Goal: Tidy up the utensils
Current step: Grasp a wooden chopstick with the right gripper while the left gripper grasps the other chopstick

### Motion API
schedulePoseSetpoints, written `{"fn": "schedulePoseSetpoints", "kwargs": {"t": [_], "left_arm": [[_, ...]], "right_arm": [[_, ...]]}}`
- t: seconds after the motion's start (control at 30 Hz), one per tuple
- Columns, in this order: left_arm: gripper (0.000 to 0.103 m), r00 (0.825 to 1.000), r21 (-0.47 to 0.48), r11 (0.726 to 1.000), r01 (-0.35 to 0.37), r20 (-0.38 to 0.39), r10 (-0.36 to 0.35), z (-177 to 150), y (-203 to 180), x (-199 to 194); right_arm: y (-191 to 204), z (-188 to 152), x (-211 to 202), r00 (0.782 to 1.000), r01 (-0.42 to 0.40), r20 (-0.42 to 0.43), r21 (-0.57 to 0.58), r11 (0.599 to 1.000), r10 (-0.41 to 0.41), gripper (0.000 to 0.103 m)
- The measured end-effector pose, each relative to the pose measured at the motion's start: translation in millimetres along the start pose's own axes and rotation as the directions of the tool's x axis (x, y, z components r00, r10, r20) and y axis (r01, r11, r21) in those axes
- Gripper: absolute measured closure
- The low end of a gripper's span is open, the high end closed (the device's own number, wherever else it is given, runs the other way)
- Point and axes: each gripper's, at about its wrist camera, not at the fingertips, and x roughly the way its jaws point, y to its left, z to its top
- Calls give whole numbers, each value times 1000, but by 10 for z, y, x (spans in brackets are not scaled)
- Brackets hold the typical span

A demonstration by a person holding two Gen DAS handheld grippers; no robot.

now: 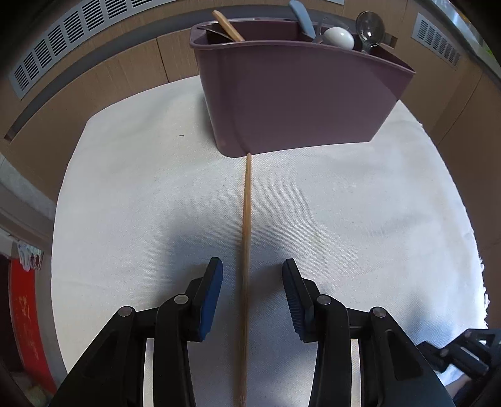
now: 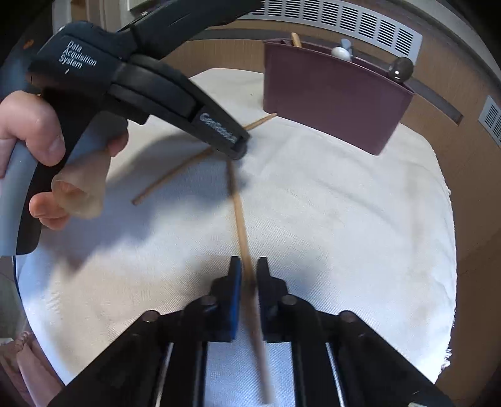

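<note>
In the left wrist view, the left claw [image 1: 252, 275] stood spread at the bottom of the frame, its blue pads on either side of a wooden chopstick [image 1: 245, 250] and clear of it. That chopstick lay on the white cloth [image 1: 125, 188] covering the tabletop, running up the middle of the frame until its far tip met the base of the purple utensil holder [image 1: 297, 100]. Above the holder's rim, at the top of the frame, rose a wooden handle [image 1: 227, 26], a blue handle [image 1: 302, 17], a white spoon [image 1: 338, 37] and a metal spoon [image 1: 369, 26].

In the right wrist view, the right claw [image 2: 249, 281] was pressed nearly together, pinching a second chopstick [image 2: 241, 219] that slanted toward the frame's centre. The left gripper body [image 2: 150, 84], held by a hand [image 2: 34, 134], filled the upper left.
</note>
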Motion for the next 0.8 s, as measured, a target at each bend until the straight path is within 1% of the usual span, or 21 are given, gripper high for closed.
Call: {"fn": "schedulePoseSetpoints", "kwargs": {"t": [0.1, 0.27, 0.37, 0.4, 0.43, 0.5, 0.6, 0.8], "left_arm": [[62, 1000, -1, 1000, -13, -7, 13, 7, -4, 16], [62, 999, 19, 999, -47, -10, 47, 3, -66, 14], [63, 999, 24, 999, -48, -10, 48, -23, -93, -2], [71, 999, 21, 999, -36, -8, 36, -44, -97, -12], [81, 1000, 19, 1000, -19, -8, 19, -62, -110, -10], [92, 1000, 28, 1000, -5, 0, 5, -125, -147, -45], [97, 1000, 33, 999, 17, 14, -17, -258, -158, -101], [97, 997, 58, 995, 76, 21, -77, -545, -206, -237]], "right_arm": [[-159, -53, -17, 1000, 19, -1, 41, 999, -19, 97], [-430, -95, -71, 1000, 7, 4, 132, 991, -8, 97], [-484, -108, -117, 1000, 18, 10, 153, 988, -20, 97], [-496, -111, -135, 1000, 15, 13, 158, 987, -17, 97], [-509, -108, -148, 1000, 11, 17, 163, 987, -14, 97], [-529, -115, -166, 1000, 5, 25, 169, 986, -9, 97], [-568, -62, -163, 1000, -1, 23, 174, 985, -3, 97], [-592, 0, -209, 1000, -10, 17, 173, 985, 7, 97]]}}
